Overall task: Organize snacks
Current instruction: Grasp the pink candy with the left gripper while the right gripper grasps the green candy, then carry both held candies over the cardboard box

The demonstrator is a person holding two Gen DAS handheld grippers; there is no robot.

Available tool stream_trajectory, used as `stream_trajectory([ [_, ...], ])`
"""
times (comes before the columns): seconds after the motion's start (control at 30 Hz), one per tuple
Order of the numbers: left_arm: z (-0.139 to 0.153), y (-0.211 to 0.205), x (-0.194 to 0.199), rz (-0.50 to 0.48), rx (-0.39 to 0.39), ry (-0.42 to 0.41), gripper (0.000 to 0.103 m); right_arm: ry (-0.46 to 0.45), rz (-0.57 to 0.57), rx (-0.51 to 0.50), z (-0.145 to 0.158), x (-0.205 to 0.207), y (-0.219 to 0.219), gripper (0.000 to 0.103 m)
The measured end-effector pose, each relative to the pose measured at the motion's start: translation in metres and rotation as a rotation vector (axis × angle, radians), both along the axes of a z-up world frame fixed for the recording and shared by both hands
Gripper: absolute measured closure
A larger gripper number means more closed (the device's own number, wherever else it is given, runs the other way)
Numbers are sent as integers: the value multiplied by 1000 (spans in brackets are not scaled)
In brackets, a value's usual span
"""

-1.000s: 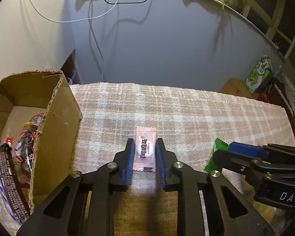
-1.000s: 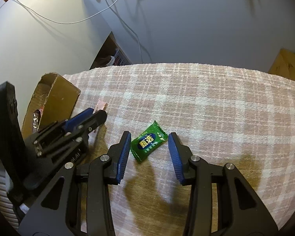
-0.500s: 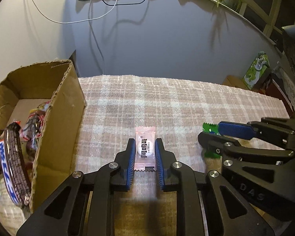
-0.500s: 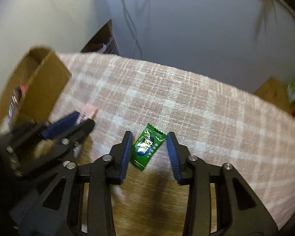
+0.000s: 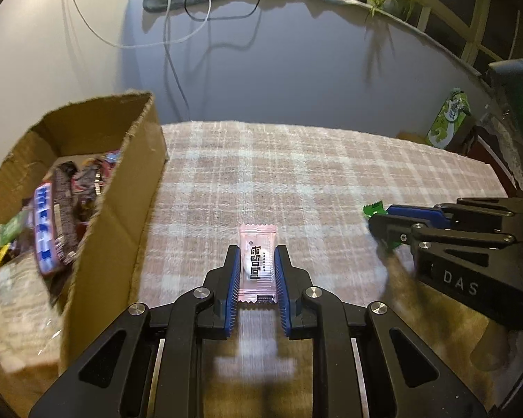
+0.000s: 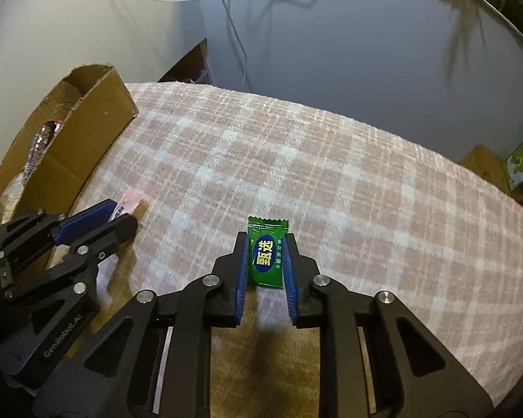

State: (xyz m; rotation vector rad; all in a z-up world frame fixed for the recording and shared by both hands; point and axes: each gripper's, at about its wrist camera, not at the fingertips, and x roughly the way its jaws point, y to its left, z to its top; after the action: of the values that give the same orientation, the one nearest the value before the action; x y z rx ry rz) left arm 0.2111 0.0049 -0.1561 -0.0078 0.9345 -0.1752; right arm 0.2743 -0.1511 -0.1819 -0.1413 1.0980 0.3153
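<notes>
Carrying small sweets above the plaid tablecloth [image 5: 296, 181]: left gripper [image 5: 257, 271] pinching a pink wrapped candy [image 5: 258, 264], right gripper [image 6: 264, 261], jaws just closed, pinching a green wrapped candy [image 6: 265, 257]; slick wrappers may slip short of the brown cardboard box [image 5: 122, 216] at ten o'clock.

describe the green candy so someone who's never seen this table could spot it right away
Start at the open cardboard box of snacks on the left edge of the pink plaid tablecloth, then look right across the cloth. The green candy is pinched between the blue pads of the right gripper. Its green wrapper bears a blue oval with yellow characters, unlike the pale pink candy shut in the left gripper.
</notes>
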Motion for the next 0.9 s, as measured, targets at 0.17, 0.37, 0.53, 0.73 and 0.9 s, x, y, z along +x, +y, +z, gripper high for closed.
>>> stream_trajectory([
  [0.17, 16, 2, -11, -9, -25, -53, 85, -21, -1, 40, 6, -19, -12, 84],
  [0.37, 37, 6, -19, -16, -46, -120, 85, -60, -5, 115, 30, -32, -14, 84],
  [0.53, 59, 16, -25, 4, -59, -191, 85, -108, 31, 160, 57, -41, -6, 84],
  [0.73, 70, 35, -27, 43, -62, -235, 85, -148, 65, 200, 78, -39, 20, 84],
  [0.9, 77, 59, -29, 89, -71, -260, 85, -172, 110, 207, 86, -37, 52, 84],
])
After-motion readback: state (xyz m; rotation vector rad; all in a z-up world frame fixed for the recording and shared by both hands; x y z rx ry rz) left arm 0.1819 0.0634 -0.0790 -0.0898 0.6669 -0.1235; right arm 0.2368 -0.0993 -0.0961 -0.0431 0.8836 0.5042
